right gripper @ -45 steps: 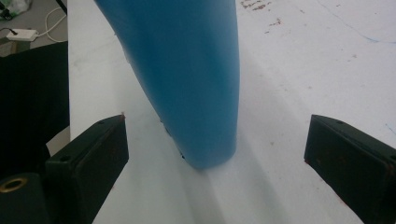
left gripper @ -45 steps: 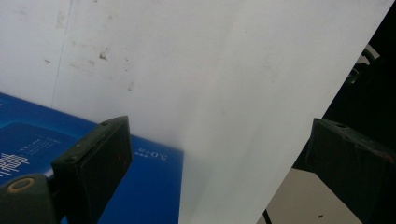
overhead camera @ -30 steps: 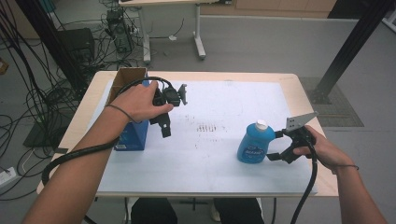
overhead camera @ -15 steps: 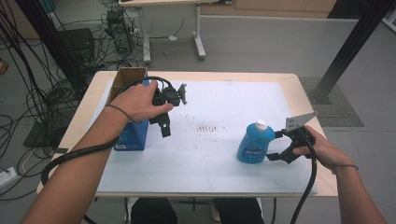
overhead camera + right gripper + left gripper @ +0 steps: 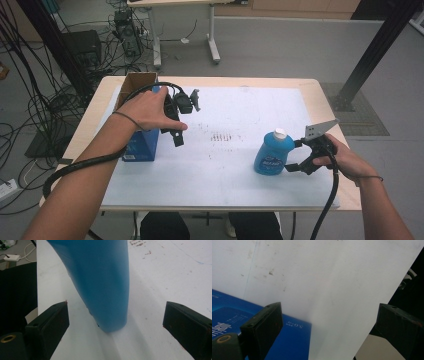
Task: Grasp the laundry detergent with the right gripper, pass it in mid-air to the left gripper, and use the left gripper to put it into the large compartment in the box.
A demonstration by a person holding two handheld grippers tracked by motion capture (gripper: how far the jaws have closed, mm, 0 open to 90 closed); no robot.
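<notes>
The blue bottle (image 5: 273, 153) with its white cap stands upright on the white sheet (image 5: 225, 165) toward the table's right side, and the right gripper (image 5: 296, 156) sits just beside it, jaws spread wide with the bottle's base between them but neither pad touching. Over on the left, the left gripper (image 5: 176, 131) hovers above the edge of the blue box (image 5: 142, 147), jaws apart on nothing.

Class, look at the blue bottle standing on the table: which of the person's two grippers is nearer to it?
Right. The right gripper sits just beside the blue bottle, jaws open and facing it without touching. The left gripper hangs far across the table, by the blue box.
</notes>
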